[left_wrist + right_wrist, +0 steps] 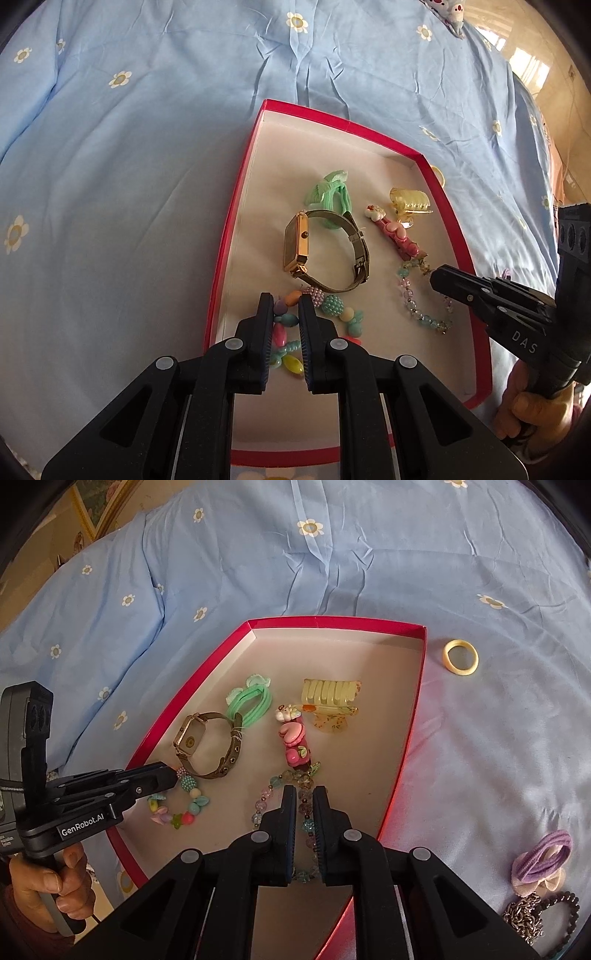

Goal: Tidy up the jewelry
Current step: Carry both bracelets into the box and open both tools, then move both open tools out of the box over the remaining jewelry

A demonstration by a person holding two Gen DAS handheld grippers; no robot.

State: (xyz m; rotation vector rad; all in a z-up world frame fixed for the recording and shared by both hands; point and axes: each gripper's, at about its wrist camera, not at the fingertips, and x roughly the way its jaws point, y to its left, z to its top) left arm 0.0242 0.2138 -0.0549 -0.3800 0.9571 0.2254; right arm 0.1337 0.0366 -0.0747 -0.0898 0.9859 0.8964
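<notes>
A red box with a white floor lies on a blue flowered bedsheet. My left gripper is low inside it, jaws nearly together on the strand of a colourful bead bracelet, whose other beads rest on the floor. My right gripper is narrowly closed on a clear crystal bead bracelet, which also lies on the box floor. From the other wrist, each gripper's tip touches its bracelet: the left, the right.
The box also holds a gold watch, a green hair tie, a yellow claw clip and a pink clip. On the sheet to the right lie a yellow band, a purple hair tie and a chain.
</notes>
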